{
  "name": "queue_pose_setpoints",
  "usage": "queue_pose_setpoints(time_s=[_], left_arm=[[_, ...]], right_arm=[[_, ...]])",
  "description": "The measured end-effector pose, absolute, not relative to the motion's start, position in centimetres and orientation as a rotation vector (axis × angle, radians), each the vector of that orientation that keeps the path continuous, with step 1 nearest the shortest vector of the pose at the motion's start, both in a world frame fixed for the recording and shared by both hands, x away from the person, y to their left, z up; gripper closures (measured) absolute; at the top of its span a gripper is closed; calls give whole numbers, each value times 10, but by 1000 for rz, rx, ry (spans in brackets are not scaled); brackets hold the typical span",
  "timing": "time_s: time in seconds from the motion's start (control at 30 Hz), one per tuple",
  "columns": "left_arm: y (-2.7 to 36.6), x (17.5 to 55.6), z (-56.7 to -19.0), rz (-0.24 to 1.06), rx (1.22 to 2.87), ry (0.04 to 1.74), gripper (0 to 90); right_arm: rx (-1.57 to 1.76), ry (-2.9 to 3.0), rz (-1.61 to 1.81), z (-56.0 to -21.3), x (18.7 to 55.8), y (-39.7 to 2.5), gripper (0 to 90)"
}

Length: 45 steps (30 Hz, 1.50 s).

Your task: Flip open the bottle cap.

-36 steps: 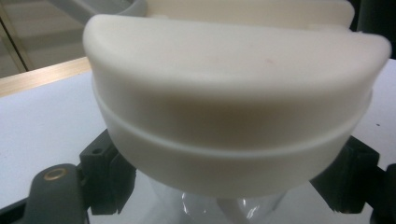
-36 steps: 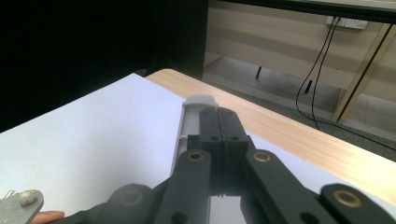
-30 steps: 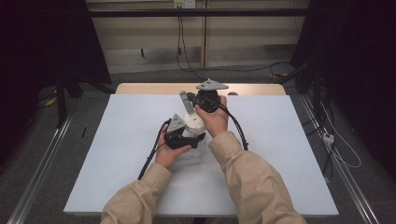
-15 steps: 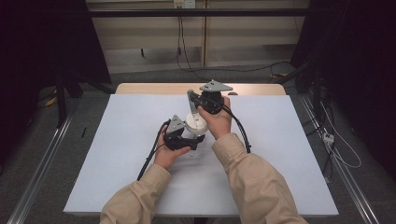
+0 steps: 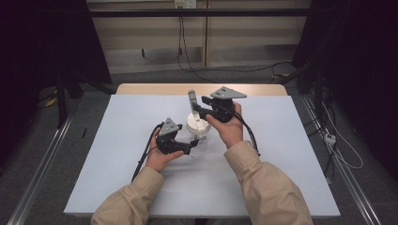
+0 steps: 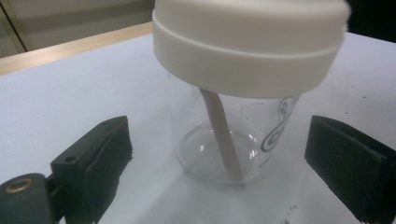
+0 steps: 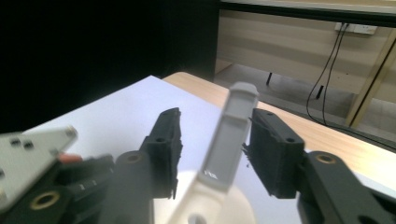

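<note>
Two claws work one clear cup [image 6: 233, 140] on the white surface [image 5: 117, 178]: the left claw [image 6: 224, 163] gapes wide around its base, while the right claw [image 7: 212, 149] stands half-open astride the raised grey flip spout [image 7: 231, 135] of its cream lid [image 6: 247, 51].

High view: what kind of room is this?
Probably a lab or data-recording bay, not a home: one table under a plain white cover, black curtains at both sides, loose cables across the grey floor, and a wall socket behind.
</note>
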State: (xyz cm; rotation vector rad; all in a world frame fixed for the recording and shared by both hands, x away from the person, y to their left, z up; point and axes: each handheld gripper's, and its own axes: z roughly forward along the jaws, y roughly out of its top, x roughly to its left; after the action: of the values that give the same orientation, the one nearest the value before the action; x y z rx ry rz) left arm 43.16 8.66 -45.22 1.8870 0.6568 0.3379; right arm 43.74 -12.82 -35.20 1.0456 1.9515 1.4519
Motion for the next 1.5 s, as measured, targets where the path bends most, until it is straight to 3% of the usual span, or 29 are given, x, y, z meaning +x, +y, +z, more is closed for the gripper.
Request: queue_pose_setpoints(time_s=[0.17, 0.57, 1.5], left_arm=[[97, 425, -448, 328, 1896, 666, 62], [114, 412, -443, 320, 1918, 639, 59], [197, 379, -440, 325, 1892, 721, 56]], right_arm=[[1057, 1953, 1474, -356, 426, -140, 360], [1052, 1934, 1495, -369, 399, -164, 222], [1095, 1910, 1428, -417, 332, -234, 130]])
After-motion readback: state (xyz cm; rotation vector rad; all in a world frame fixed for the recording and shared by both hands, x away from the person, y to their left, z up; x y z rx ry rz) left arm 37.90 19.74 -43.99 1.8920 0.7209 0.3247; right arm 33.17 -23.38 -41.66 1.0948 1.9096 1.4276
